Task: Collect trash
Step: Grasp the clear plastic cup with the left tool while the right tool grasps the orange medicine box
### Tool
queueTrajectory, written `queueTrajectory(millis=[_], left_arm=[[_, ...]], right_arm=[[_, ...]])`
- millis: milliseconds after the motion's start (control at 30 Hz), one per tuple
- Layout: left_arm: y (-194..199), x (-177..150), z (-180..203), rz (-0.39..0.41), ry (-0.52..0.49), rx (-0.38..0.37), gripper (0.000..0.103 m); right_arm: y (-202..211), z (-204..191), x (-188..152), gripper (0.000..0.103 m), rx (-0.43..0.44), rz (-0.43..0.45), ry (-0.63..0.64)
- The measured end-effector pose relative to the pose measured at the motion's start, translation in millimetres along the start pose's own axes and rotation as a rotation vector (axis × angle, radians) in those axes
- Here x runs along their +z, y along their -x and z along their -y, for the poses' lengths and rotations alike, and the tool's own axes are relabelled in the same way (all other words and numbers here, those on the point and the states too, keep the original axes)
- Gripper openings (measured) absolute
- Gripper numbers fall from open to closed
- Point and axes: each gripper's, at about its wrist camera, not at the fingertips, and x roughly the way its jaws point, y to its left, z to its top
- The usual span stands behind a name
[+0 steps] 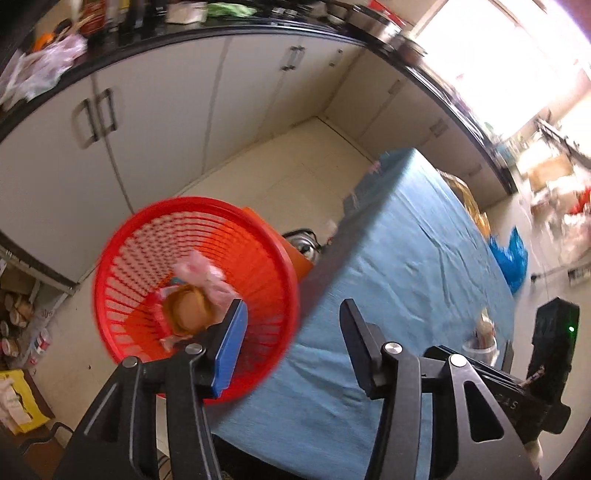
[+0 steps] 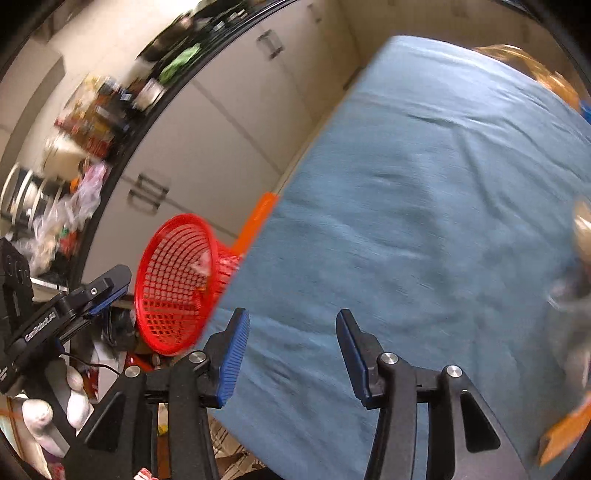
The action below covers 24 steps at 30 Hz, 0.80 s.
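Note:
A red mesh waste basket stands on the floor beside the table's left edge; it also shows in the right wrist view. Inside it lie a pink crumpled wrapper and a brown round piece of trash. My left gripper is open and empty, above the basket's rim and the table edge. My right gripper is open and empty over the blue tablecloth. A clear cup with scraps sits on the table near the right gripper body.
White cabinets under a black cluttered counter run along the far wall. An orange box stands behind the basket. A blue bag lies on the floor past the table. Blurred items sit at the table's right.

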Motion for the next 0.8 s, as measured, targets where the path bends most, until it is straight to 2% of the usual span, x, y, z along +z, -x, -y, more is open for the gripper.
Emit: queueTrajectory(millis=[300, 533, 667, 800], left_arm=[[-22, -37, 104, -0.087, -0.211, -0.061, 0.056], [-35, -80, 189, -0.159, -0.398, -0.115, 0.056], [-43, -97, 227, -0.174, -0.484, -0.133, 0.056], [-51, -108, 259, -0.182, -0.556, -0.138, 0.056]], right_arm=[[87, 100, -56, 0.061, -0.074, 0.131, -0.162], [154, 199, -123, 0.067, -0.117, 0.211, -0.422], [171, 244, -154, 0.071, -0.129, 0.226, -0.556], [169, 272, -174, 0.074, -0.118, 0.205, -0.651]])
